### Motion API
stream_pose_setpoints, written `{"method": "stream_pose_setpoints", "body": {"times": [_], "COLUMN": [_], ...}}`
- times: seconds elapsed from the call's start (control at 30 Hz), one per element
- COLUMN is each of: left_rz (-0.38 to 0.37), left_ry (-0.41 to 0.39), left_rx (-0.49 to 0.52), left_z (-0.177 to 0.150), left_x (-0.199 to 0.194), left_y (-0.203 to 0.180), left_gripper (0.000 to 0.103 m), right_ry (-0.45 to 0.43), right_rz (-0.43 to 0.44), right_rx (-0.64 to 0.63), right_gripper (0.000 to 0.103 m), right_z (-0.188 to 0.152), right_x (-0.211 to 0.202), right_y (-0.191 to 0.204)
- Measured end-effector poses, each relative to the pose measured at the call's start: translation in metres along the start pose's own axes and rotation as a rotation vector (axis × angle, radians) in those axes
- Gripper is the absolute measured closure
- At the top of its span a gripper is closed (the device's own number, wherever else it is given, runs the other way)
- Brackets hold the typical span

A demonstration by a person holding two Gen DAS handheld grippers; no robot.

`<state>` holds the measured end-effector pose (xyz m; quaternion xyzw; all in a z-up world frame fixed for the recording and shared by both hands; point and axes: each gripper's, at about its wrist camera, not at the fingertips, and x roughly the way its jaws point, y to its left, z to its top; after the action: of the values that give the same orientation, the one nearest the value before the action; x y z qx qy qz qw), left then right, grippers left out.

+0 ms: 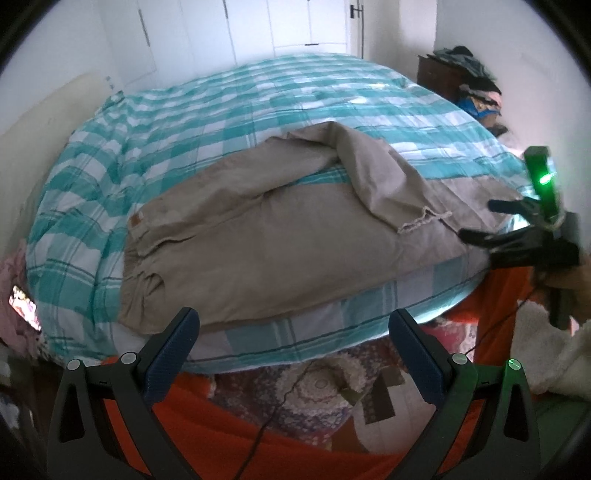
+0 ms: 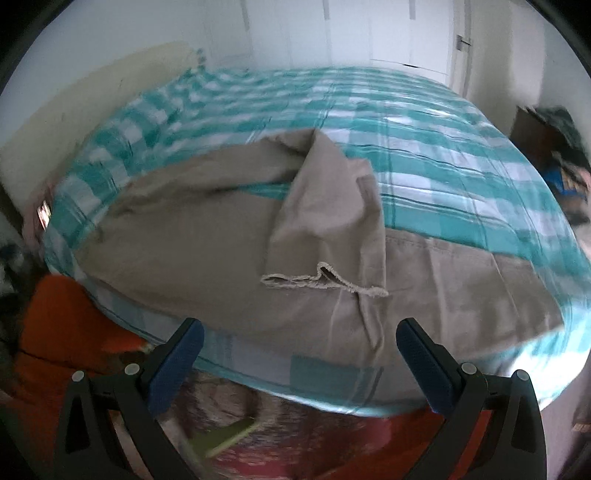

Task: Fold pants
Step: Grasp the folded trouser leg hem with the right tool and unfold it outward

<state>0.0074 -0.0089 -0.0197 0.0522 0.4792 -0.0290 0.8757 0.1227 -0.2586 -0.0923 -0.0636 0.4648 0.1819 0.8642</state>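
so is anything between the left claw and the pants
Nothing visible. The left claw hangs open just off the bed's near edge, with only bare checked bedspread between it and the beige pants. The right claw is off to the side, at the pants' far end.

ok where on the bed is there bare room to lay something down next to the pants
The far half of the checked bedspread is bare, between the tan pants and the white cupboards. A small bare wedge lies between the two legs. The near edge is crowded: the pants run along it, leaving only a thin strip in front of the open left gripper.
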Motion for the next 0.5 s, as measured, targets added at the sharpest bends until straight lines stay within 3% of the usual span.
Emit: {"method": "stream_pose_setpoints", "body": {"times": [0.3,0.33,0.4,0.43,0.5], "left_rz": [-0.005,-0.001,0.009,0.013,0.016], "left_ry": [0.017,0.018,0.023,0.026,0.039], "left_rx": [-0.004,-0.005,-0.013,-0.020,-0.041], "left_z": [0.000,-0.001,-0.003,-0.005,-0.007], "left_x": [0.004,0.004,0.004,0.005,0.009], "left_y": [-0.002,-0.001,0.002,0.005,0.010], "left_gripper": [0.001,0.001,0.001,0.001,0.001], "right_ry": [0.082,0.101,0.139,0.140,0.088], "right_rz": [-0.023,-0.040,-0.028,-0.029,-0.031], "right_rx": [-0.370,-0.386,-0.375,-0.349,-0.250], "right_gripper": [0.016,0.031,0.086,0.094,0.096], "right_z": [0.017,0.018,0.026,0.032,0.057], "right_x": [0.105,0.118,0.133,0.132,0.118], "right_y": [0.030,0.027,0.014,0.005,-0.025]}}
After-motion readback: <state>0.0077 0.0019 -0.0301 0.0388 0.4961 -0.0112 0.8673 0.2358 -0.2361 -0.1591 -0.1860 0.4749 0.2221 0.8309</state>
